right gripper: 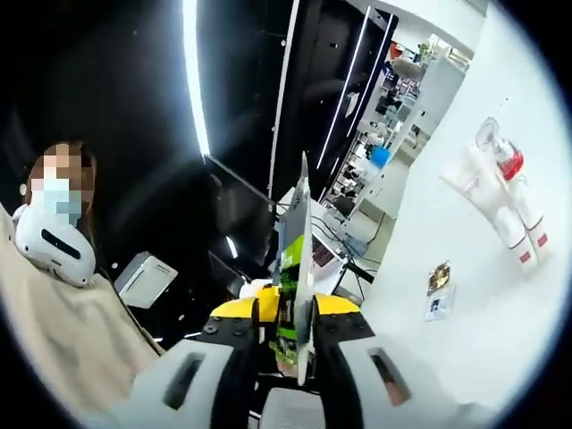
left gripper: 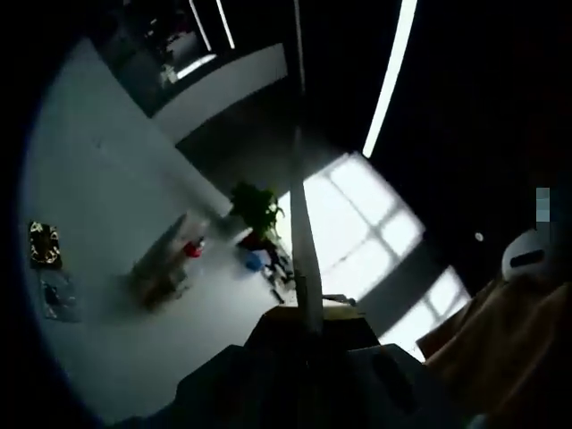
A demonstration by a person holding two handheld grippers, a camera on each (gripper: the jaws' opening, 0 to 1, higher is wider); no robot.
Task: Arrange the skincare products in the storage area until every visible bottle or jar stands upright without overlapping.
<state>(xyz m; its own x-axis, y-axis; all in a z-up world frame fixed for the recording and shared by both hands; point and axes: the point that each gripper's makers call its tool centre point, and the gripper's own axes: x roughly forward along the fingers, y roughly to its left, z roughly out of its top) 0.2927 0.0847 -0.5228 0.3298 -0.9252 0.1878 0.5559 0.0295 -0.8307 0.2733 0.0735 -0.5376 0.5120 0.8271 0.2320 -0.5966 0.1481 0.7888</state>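
While no label text could be read | left tool: jaws pressed together, nothing visibly held, aimed at a dim room with potted plant | right tool: jaws closed on a thin flat green-printed card | skincare bottles and jars: place could not be told | person beside right tool.

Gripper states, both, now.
Left gripper: shut, jaws pressed together into one thin edge, nothing seen between them.
Right gripper: shut on a thin flat green-printed item, too edge-on to identify.
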